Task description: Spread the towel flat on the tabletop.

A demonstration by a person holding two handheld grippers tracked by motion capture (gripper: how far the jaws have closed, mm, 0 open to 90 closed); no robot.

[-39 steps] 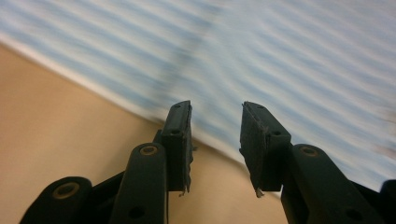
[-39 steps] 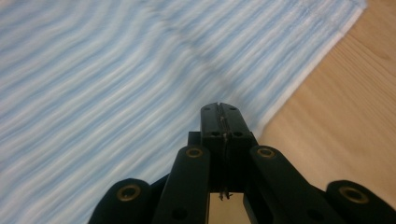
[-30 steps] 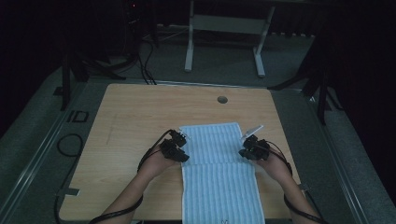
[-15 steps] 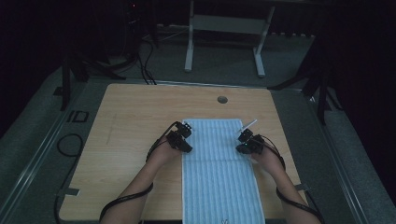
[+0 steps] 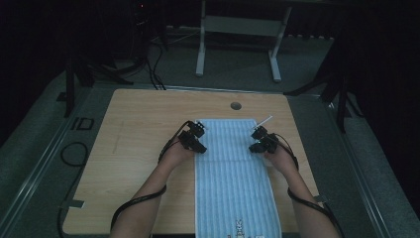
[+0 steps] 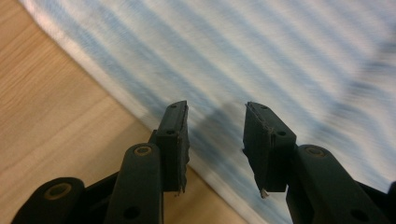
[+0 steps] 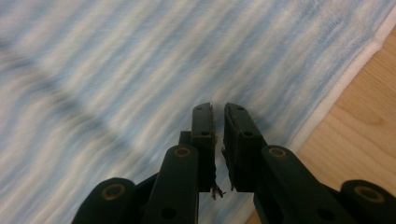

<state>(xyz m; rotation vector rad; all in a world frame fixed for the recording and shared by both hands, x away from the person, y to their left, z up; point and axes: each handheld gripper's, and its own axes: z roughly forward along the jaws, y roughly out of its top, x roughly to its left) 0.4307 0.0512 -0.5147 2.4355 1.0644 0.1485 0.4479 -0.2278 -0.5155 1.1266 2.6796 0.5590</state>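
Observation:
A blue-and-white striped towel (image 5: 230, 168) lies flat down the middle of the wooden table (image 5: 138, 124), its near end at the front edge. My left gripper (image 5: 200, 146) rests at the towel's left edge near the far corner. In the left gripper view it (image 6: 216, 140) is open, hovering over the striped towel (image 6: 280, 56) with nothing between the jaws. My right gripper (image 5: 253, 147) sits at the towel's right edge. In the right gripper view it (image 7: 219, 144) has its jaws almost together over the towel (image 7: 116, 70), gripping nothing.
A round cable hole (image 5: 236, 105) lies in the table just beyond the towel. A small rabbit print (image 5: 239, 227) marks the towel's near end. Bare wood flanks the towel on both sides. A white desk frame (image 5: 237, 25) and floor cables stand behind the table.
Both hands have moved away from the person, and the towel's far edge has slid farther up the table with them. The view from both grippers is motion-blurred.

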